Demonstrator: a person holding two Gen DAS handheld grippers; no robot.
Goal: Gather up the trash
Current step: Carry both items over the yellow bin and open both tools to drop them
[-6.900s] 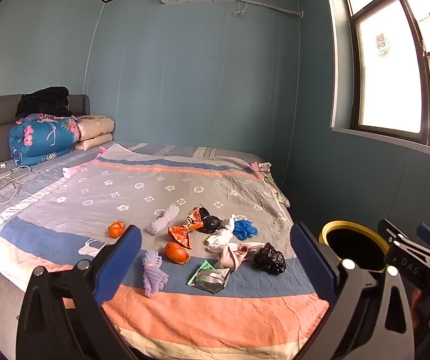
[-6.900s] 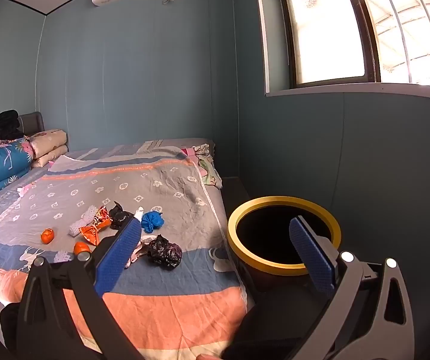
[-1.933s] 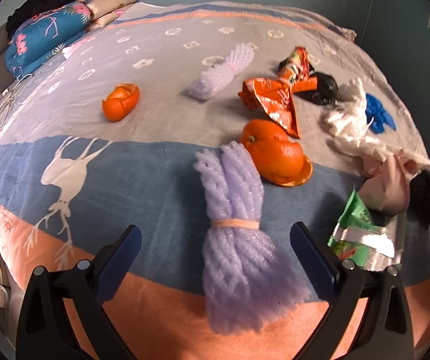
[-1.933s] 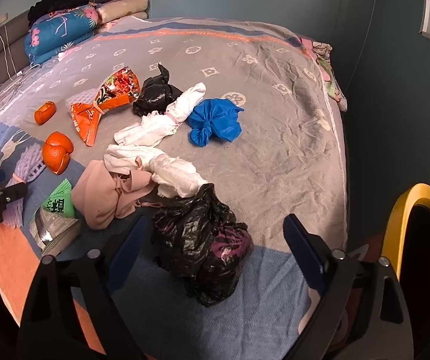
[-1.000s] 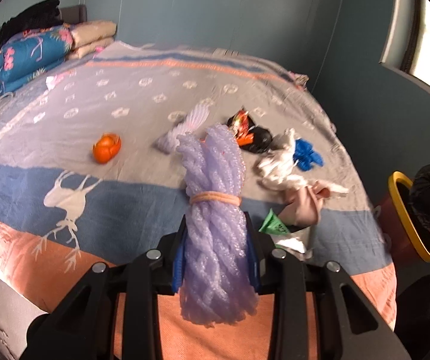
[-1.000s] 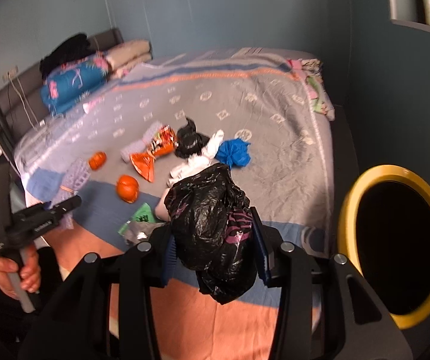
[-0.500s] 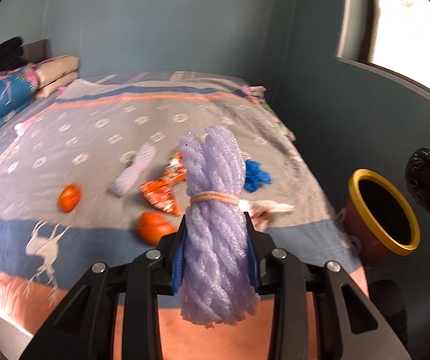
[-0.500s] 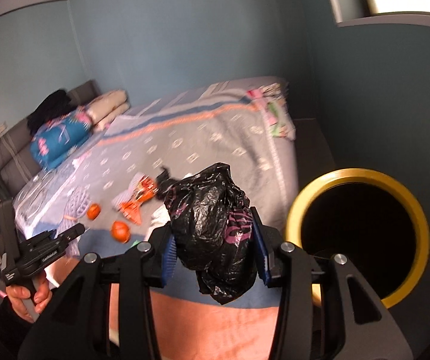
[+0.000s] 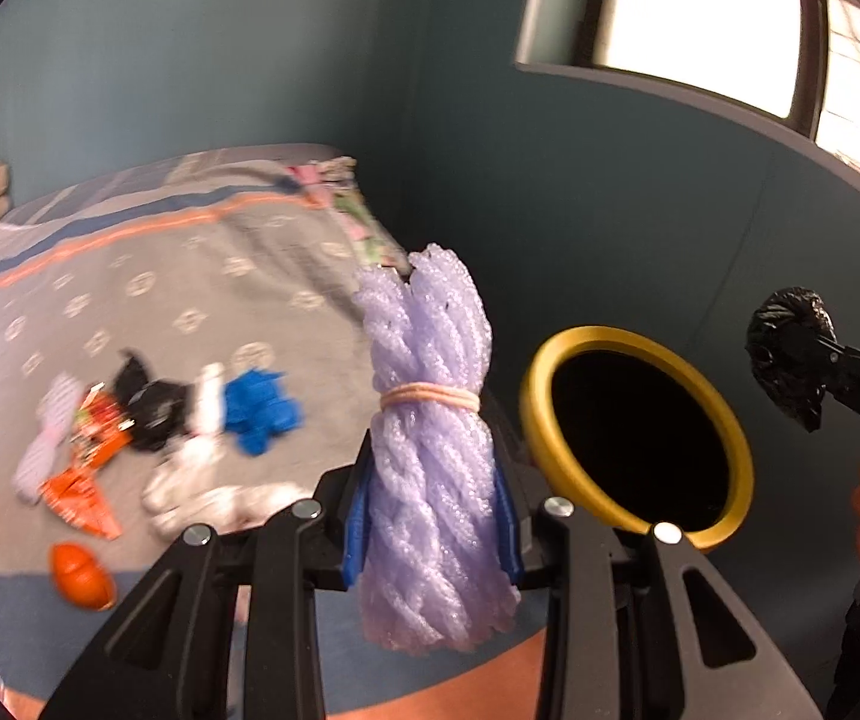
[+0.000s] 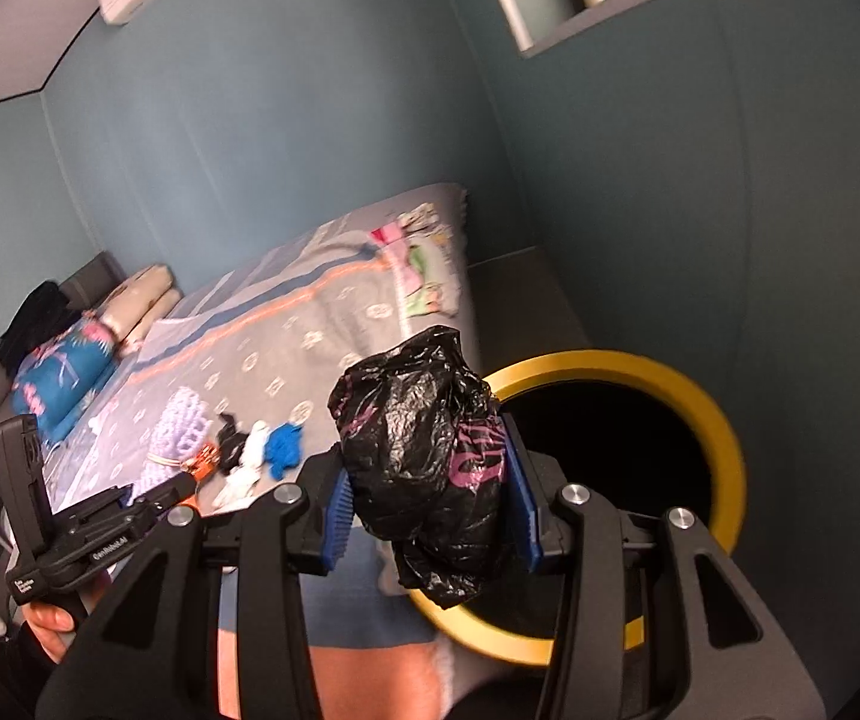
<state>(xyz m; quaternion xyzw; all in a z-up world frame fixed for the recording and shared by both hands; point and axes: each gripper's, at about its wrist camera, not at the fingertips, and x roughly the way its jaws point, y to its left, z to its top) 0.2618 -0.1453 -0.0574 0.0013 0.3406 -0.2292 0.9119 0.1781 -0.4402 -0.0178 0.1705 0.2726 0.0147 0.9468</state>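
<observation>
My left gripper (image 9: 430,522) is shut on a purple foam net bundle (image 9: 430,420) tied with a rubber band, held upright in the air left of the yellow-rimmed trash bin (image 9: 637,354). My right gripper (image 10: 430,510) is shut on a crumpled black plastic bag (image 10: 424,450), held at the near left rim of the bin (image 10: 706,414). The bag also shows in the left wrist view (image 9: 790,360), to the right of the bin. The left gripper and its purple bundle (image 10: 172,432) show at the left of the right wrist view.
On the bed (image 9: 202,276) lie a blue bag (image 9: 259,414), white wrappers (image 9: 202,480), a black bag (image 9: 151,402), an orange snack wrapper (image 9: 85,480), another purple net (image 9: 40,450) and orange peels (image 9: 79,576). The blue wall (image 9: 610,228) stands behind the bin.
Both grippers have swung right from the bed toward the bin with their loads. The bin now looms larger in both views.
</observation>
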